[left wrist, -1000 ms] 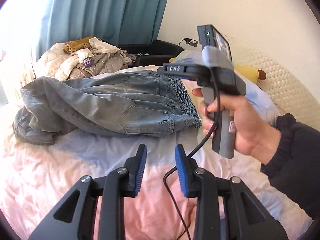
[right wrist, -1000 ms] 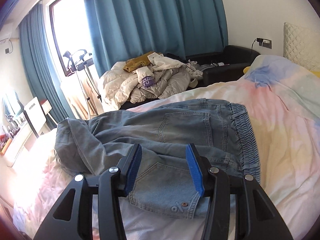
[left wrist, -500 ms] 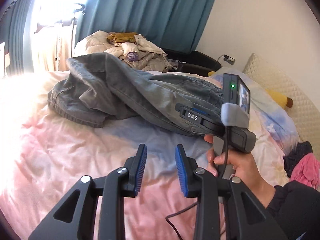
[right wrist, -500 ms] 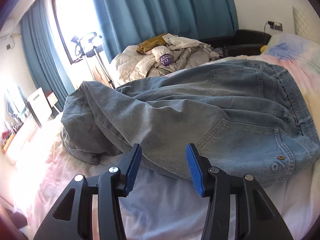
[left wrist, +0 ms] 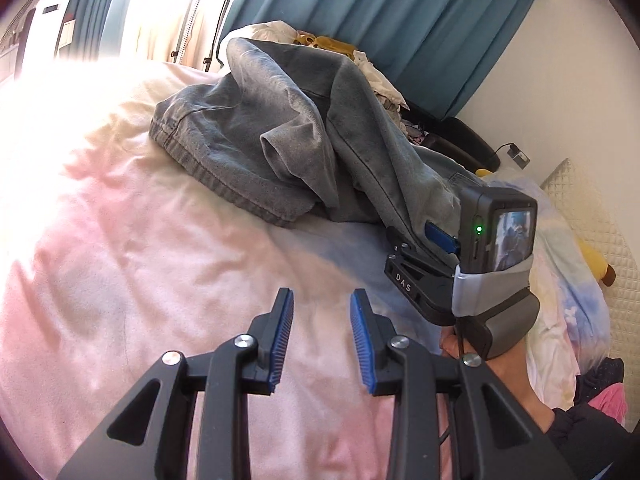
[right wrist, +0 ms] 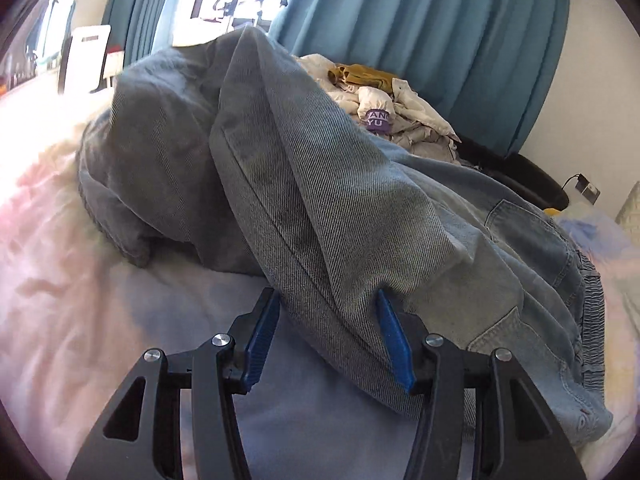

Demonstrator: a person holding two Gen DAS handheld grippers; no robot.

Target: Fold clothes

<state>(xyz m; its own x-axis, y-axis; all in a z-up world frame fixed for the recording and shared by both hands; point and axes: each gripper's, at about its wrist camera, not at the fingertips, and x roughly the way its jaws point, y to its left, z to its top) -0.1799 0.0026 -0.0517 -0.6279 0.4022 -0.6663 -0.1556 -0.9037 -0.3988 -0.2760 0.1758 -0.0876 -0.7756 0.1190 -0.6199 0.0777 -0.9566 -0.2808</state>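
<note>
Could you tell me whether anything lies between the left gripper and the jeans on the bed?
Nothing visible does. Only bare bedsheet lies between the open left gripper and the jeans. The right gripper is off to the side, its open fingers already straddling a fold of them.

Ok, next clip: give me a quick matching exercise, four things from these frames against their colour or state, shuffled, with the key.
Things:
1. jeans
2. left gripper
3. curtain
4. right gripper

States or colours:
A. teal
B. open, over bare bedsheet, nothing between its pads
C. grey-blue denim, bunched on the bed
D. open, a fold of denim between its pads

Pairs: 1-C, 2-B, 3-A, 4-D
</note>
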